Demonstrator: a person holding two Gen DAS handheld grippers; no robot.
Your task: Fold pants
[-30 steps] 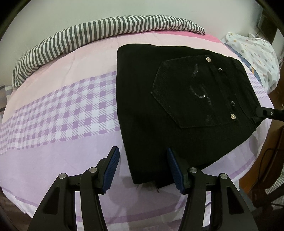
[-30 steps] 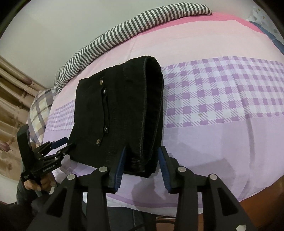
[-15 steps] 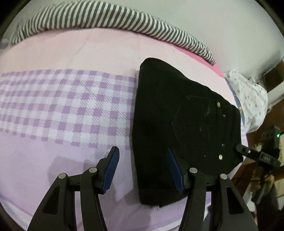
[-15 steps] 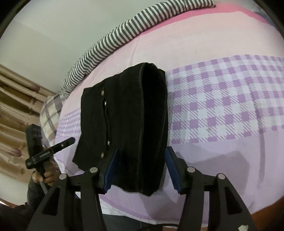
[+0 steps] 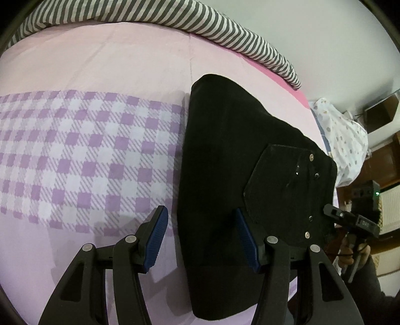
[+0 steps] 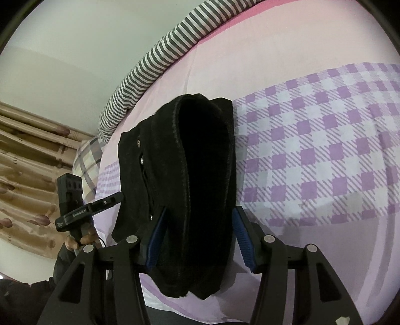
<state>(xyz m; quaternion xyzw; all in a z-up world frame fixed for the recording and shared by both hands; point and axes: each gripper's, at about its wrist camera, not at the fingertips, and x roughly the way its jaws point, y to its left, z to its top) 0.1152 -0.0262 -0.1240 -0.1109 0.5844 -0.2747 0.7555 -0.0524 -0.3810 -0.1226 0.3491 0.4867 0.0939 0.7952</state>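
The black pants (image 5: 225, 150) lie folded on the pink and purple checked bed sheet (image 5: 75, 155), back pocket (image 5: 282, 185) up. My left gripper (image 5: 200, 212) is open above their near left edge, its right finger over the cloth and its left over the sheet. In the right wrist view the thick folded side of the pants (image 6: 205, 162) runs between the blue pads of my right gripper (image 6: 199, 212), which is open, with nothing pressed. Each gripper shows in the other's view, held by a hand: the right gripper (image 5: 350, 220) and the left gripper (image 6: 87, 207).
A grey and white striped bolster (image 5: 175, 22) lines the far side of the bed, against the wall. A white dotted cloth (image 5: 342, 140) lies beyond the pants' waist end. A plaid pillow (image 6: 87, 155) and brown curtains (image 6: 25, 162) stand past the other end. The bed's near edge is just below both grippers.
The right jaws have widened and let go of the folded pants, which now rest on the sheet. Both grippers have sunk closer, and the left one has rolled and shifted sideways.
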